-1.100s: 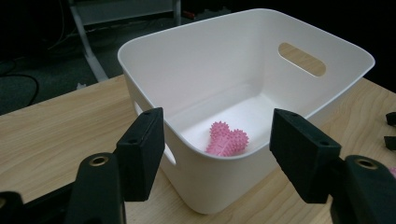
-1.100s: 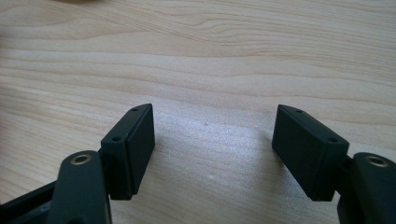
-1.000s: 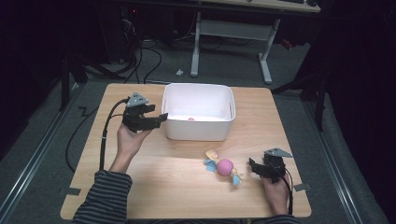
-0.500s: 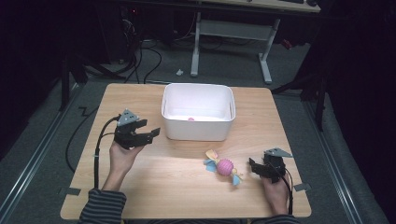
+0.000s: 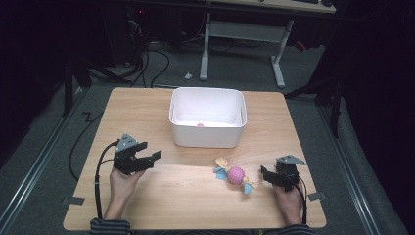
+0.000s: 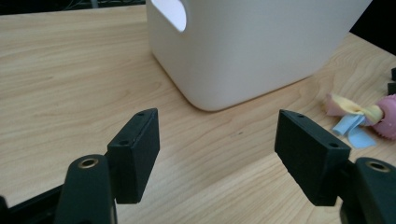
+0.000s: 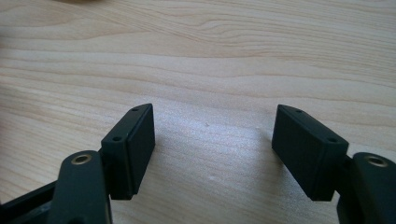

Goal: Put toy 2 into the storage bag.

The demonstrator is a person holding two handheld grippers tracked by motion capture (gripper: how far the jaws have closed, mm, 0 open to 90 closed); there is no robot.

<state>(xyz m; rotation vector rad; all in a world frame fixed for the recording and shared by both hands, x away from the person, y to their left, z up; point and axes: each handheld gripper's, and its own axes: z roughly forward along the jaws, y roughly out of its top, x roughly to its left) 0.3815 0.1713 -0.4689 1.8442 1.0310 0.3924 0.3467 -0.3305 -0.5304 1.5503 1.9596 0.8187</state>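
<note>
Nearest the person, both forearms enter at the table's (image 5: 195,200) front edge, cut off at the sleeves. The left gripper (image 5: 147,160) sits at the front left, jaws spread wide with nothing between them; its own view confirms the gap, showing bare wood between the pads. The right gripper (image 5: 265,175) rests at the front right, small and dark from above, so its jaw spacing is hard to judge there. The right gripper view settles it: jaws parted, empty, over plain wood grain.

Between the grippers, closer to the right one, lies a pink ball toy (image 5: 235,175) with yellow and blue cloth ends. The left gripper view cuts it off at the frame edge.

Farther back stands a white bin (image 5: 207,139). A small pink item (image 5: 199,125) lies inside, too small to identify. The left gripper view shows the bin's outer wall and handle cut-out, not its contents.
</note>
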